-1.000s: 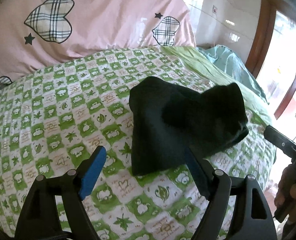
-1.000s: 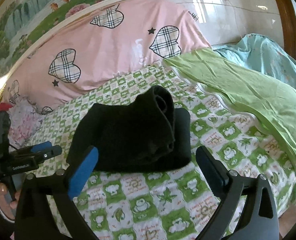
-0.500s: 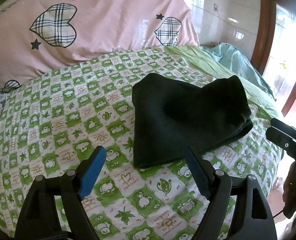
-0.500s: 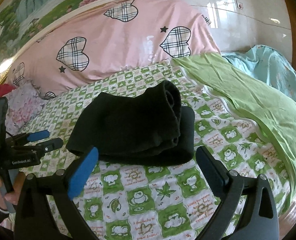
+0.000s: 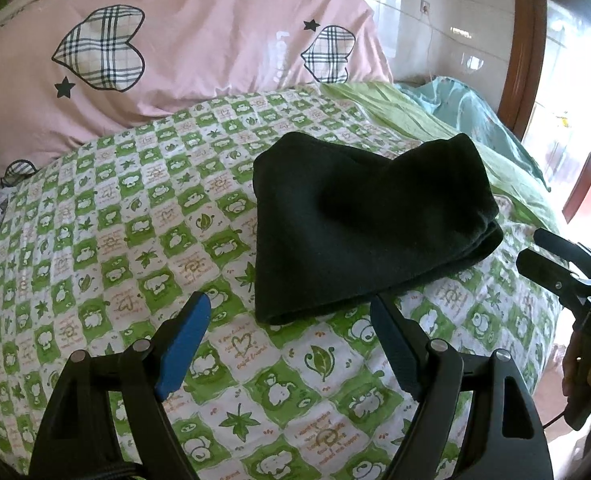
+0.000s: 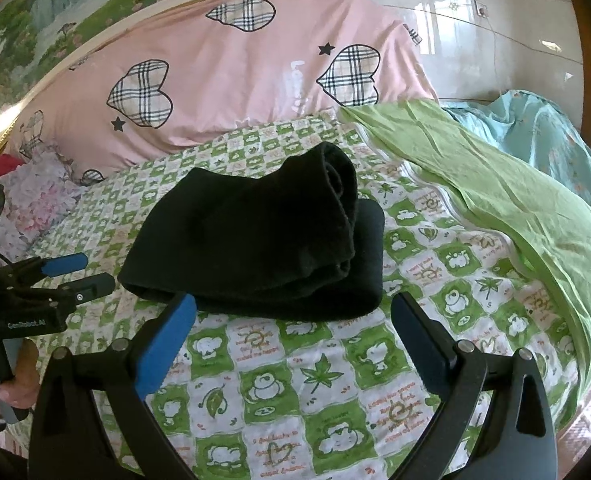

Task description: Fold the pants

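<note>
Pants (image 5: 359, 220), black and folded, lie on the checked bedsheet (image 5: 95, 240) just beyond the left gripper (image 5: 287, 340), whose fingers stand apart, while the right wrist view shows them lying just beyond the right gripper (image 6: 293, 340), also spread wide and empty.

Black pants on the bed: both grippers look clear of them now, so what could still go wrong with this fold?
The black pants lie folded but uneven: the top layer bulges in a raised roll at one end and may spring open or slide off. Both the left gripper and right gripper are open close to the near edge, so a careless move could snag the stack. The checked sheet is soft, offering little support.
</note>
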